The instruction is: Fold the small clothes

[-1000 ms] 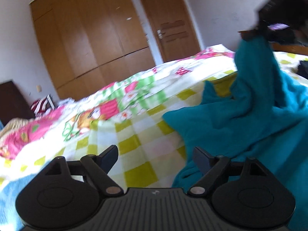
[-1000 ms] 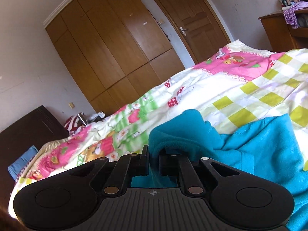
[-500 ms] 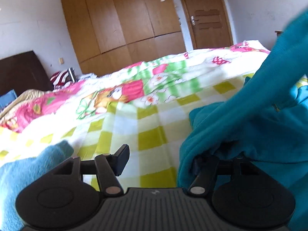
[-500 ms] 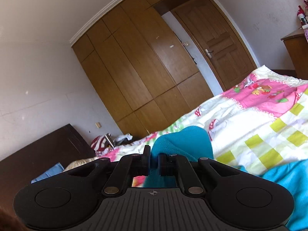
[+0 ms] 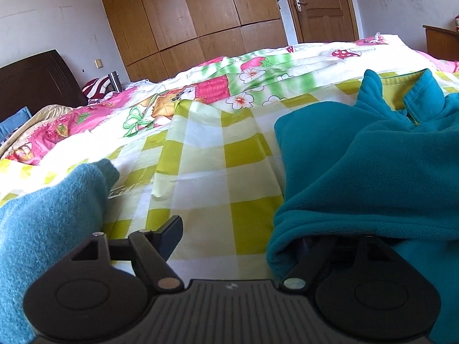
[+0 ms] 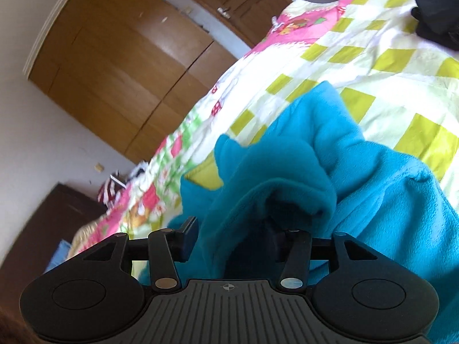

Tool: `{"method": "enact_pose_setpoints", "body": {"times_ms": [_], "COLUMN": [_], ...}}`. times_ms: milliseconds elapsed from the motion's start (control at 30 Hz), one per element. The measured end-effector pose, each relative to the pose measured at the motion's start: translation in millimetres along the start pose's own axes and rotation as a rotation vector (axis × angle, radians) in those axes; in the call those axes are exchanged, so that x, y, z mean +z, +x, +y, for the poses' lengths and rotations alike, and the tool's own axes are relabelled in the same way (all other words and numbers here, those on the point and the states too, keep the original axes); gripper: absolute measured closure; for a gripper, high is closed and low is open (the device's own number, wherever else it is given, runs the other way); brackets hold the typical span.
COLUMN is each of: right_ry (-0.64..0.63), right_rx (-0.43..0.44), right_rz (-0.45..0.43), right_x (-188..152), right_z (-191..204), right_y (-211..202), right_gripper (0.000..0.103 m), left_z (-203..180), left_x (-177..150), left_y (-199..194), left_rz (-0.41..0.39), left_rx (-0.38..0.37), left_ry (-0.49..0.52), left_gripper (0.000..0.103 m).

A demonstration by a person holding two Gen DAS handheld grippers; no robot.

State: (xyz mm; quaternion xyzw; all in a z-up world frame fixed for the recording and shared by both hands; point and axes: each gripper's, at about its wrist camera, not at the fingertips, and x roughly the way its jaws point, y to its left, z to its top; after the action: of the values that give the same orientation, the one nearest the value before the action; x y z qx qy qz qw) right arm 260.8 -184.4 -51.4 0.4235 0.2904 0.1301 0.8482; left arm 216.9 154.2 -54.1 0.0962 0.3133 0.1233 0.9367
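A teal fleece top (image 5: pixel 373 154) with a yellow-lined collar lies on the checked bedspread (image 5: pixel 206 172). A fold of it drapes over the right finger of my left gripper (image 5: pixel 238 238), which is open; its left finger (image 5: pixel 170 233) is bare. A lighter blue fleece piece (image 5: pixel 48 220) lies at the left. In the right wrist view the same teal top (image 6: pixel 330 172) is bunched over my right gripper (image 6: pixel 232 238). Its jaws stand apart, the left finger (image 6: pixel 189 236) bare, the right finger hidden under cloth.
The bed fills both views, with pink and flowered bedding (image 5: pixel 178 97) farther back. A dark headboard (image 5: pixel 34 83) stands at the left, wooden wardrobes (image 5: pixel 200 14) and a door (image 5: pixel 318 3) behind. A dark object (image 6: pixel 436 11) lies at the upper right.
My right gripper was shut on the teal fleece and held it up; now its jaws are apart and the cloth lies slumped over it. The sleeve has dropped across my left gripper's right finger.
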Motion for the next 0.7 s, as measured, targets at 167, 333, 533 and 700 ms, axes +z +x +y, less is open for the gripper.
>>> {"method": "enact_pose_setpoints", "body": {"times_ms": [167, 333, 533, 700], "right_ry": [0.223, 0.098, -0.228, -0.100], "right_rx": [-0.049, -0.036, 0.007, -0.218], "right_rz": [-0.048, -0.066, -0.199, 0.022], "right_x": [20, 43, 42, 25], "right_z": [-31, 2, 35, -42], "right_y": [2, 5, -19, 18], "right_gripper": [0.054, 0.094, 0.091, 0.092], "left_z": [-3, 5, -7, 0], "left_x": [2, 10, 5, 2], "left_y": [1, -10, -5, 3], "left_rz": [-0.003, -0.063, -0.061, -0.015], "left_rx": [0.004, 0.009, 0.052, 0.034], "left_ry": [0.015, -0.019, 0.029, -0.016], "left_gripper": [0.013, 0.013, 0.013, 0.010]}}
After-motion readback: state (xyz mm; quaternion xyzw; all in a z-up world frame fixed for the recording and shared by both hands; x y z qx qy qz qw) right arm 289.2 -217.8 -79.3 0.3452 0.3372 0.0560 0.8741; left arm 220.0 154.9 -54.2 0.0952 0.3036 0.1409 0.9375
